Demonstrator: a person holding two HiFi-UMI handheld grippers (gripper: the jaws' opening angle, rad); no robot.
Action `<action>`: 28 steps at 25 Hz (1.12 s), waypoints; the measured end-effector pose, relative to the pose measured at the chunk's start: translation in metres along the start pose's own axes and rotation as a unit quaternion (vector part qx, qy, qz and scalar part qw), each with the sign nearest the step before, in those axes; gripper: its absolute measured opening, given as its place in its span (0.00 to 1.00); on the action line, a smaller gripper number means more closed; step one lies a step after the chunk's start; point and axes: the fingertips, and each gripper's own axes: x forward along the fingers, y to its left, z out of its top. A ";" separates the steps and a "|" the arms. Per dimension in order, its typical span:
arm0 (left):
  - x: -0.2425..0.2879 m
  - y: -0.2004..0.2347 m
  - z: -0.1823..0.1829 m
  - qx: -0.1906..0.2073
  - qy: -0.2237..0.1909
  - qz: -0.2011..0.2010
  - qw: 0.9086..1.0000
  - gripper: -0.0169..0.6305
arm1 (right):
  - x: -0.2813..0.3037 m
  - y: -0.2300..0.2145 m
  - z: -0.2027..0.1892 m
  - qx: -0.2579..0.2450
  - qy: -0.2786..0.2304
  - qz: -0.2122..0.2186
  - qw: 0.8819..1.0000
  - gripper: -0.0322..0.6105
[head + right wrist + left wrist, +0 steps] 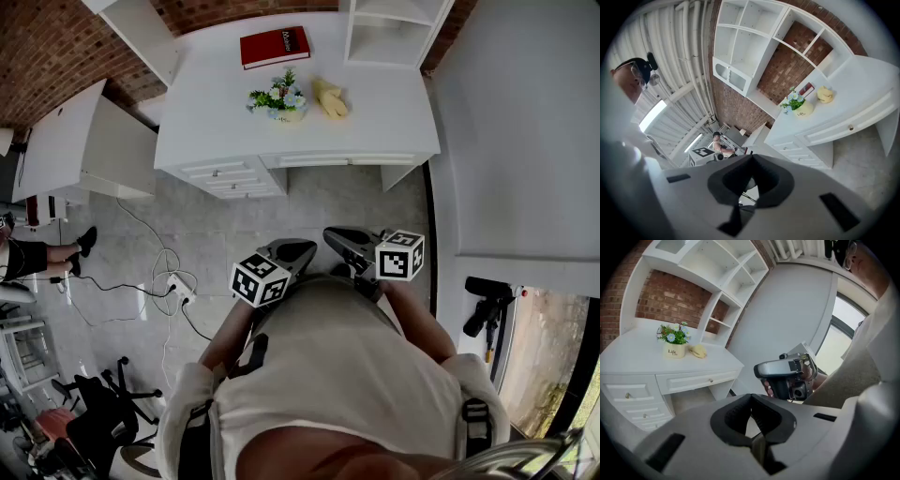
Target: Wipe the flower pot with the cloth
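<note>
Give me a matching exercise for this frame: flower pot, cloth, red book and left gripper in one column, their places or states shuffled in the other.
Things:
1. flower pot
2. cloth
3. red book
4. left gripper

Places or states:
A. lies on the desk, just right of the pot in the head view
B. jaws together, nothing between them, held short of the desk
C. stands mid-desk with flowers in it
D. lies flat at the back of the desk

Pairs: 1-C, 2-A, 3-D, 4-B
</note>
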 end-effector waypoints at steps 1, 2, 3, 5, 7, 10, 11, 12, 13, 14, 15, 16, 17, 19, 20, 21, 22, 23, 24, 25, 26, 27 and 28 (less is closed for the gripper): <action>-0.001 0.001 0.000 -0.001 -0.001 0.001 1.000 0.06 | 0.000 -0.001 0.000 0.003 -0.001 0.000 1.000 0.06; -0.002 0.002 -0.001 -0.001 -0.001 0.003 1.000 0.06 | 0.001 -0.001 0.000 0.006 -0.001 0.000 1.000 0.06; -0.003 0.004 -0.001 -0.002 -0.002 0.005 1.000 0.06 | 0.002 -0.001 0.000 0.007 -0.001 0.001 1.000 0.06; -0.006 0.007 0.000 -0.002 -0.005 0.011 1.000 0.06 | 0.006 0.000 0.000 0.003 0.003 0.001 1.000 0.06; -0.009 0.010 0.000 -0.003 -0.007 0.015 1.000 0.06 | 0.010 0.002 0.000 -0.006 0.013 0.000 1.000 0.06; -0.011 0.014 0.003 -0.003 -0.011 0.017 1.000 0.06 | 0.015 0.004 0.000 -0.017 0.024 -0.002 1.000 0.07; -0.012 0.015 0.003 -0.001 -0.012 0.017 1.000 0.06 | 0.017 0.004 0.000 -0.018 0.027 -0.002 0.999 0.07; -0.013 0.017 0.004 0.002 -0.012 0.017 1.000 0.06 | 0.019 0.005 -0.002 -0.018 0.032 -0.002 0.999 0.07; -0.016 0.019 0.004 0.004 -0.012 0.017 1.000 0.06 | 0.023 0.007 -0.004 -0.021 0.039 -0.001 0.999 0.07; -0.019 0.022 0.005 0.006 -0.013 0.017 1.000 0.06 | 0.027 0.009 -0.006 -0.026 0.047 -0.001 0.999 0.07; -0.022 0.025 0.005 0.006 -0.015 0.018 1.000 0.06 | 0.033 0.012 -0.007 -0.034 0.056 -0.001 0.998 0.07; -0.024 0.028 0.006 0.006 -0.016 0.018 1.000 0.06 | 0.038 0.013 -0.008 -0.041 0.064 -0.002 0.997 0.07; -0.025 0.031 0.006 0.004 -0.018 0.017 1.000 0.06 | 0.042 0.013 -0.008 -0.046 0.071 -0.003 0.996 0.07; -0.027 0.036 0.006 0.001 -0.020 0.015 1.000 0.06 | 0.048 0.012 -0.008 -0.048 0.080 -0.007 0.996 0.07; -0.029 0.039 0.007 0.001 -0.021 0.014 1.000 0.06 | 0.051 0.012 -0.008 -0.048 0.082 -0.010 0.995 0.07; -0.032 0.042 0.008 0.003 -0.022 0.014 1.000 0.06 | 0.054 0.012 -0.008 -0.047 0.083 -0.013 0.995 0.07; -0.035 0.045 0.009 0.005 -0.024 0.015 1.000 0.06 | 0.058 0.011 -0.008 -0.046 0.083 -0.016 0.995 0.07; -0.037 0.049 0.010 0.007 -0.026 0.015 1.000 0.06 | 0.062 0.011 -0.009 -0.046 0.086 -0.018 0.995 0.07; -0.040 0.052 0.010 0.009 -0.027 0.015 0.999 0.06 | 0.067 0.011 -0.009 -0.046 0.089 -0.020 0.995 0.07; -0.042 0.056 0.011 0.010 -0.028 0.015 0.999 0.06 | 0.072 0.011 -0.010 -0.047 0.094 -0.021 0.994 0.07; -0.045 0.060 0.011 0.011 -0.028 0.014 0.999 0.06 | 0.078 0.011 -0.011 -0.048 0.099 -0.022 0.994 0.07; -0.048 0.064 0.010 0.012 -0.028 0.013 0.999 0.06 | 0.084 0.011 -0.011 -0.050 0.104 -0.024 0.993 0.07; -0.051 0.068 0.009 0.013 -0.028 0.013 0.999 0.06 | 0.089 0.011 -0.012 -0.052 0.109 -0.026 0.992 0.07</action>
